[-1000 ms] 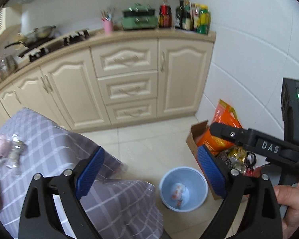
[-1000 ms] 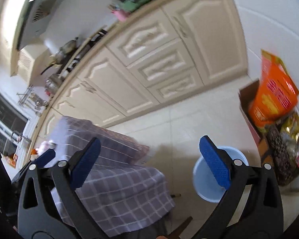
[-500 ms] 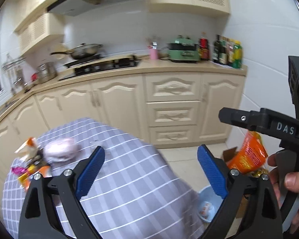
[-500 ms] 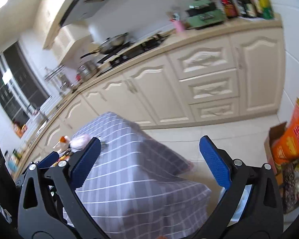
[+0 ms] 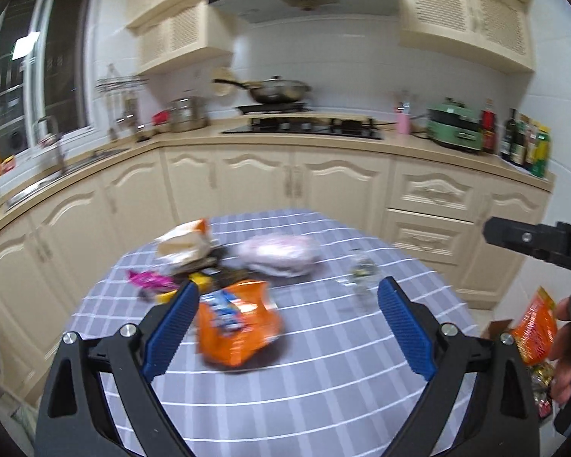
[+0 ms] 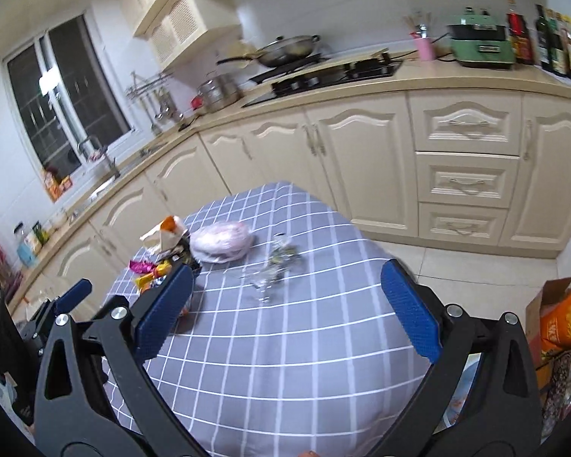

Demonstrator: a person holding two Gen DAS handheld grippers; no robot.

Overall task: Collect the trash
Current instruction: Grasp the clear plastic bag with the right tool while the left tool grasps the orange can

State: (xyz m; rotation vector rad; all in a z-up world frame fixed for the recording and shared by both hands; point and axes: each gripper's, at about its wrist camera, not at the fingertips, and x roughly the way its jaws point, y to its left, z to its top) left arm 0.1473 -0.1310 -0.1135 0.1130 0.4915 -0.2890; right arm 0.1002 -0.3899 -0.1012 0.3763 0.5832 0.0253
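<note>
Both tools have swung up from the pale blue bin on the floor and now face the tabletop [image 5: 323, 381] in its grey checked cloth, so a fresh pick looks next. The left gripper [image 5: 285, 327] has its blue ribbed fingers spread wide and empty, nearest the crinkly orange foil snack bag [image 5: 236, 327]. The right gripper [image 6: 285, 308] is likewise agape, holding nothing. Beyond lie a soft, rounded pink-white plastic bundle [image 6: 221, 242], a crushed clear plastic bottle [image 6: 276, 266], small shiny candy wrappers [image 6: 148, 269] and a torn white-and-orange packet [image 5: 186, 242].
</note>
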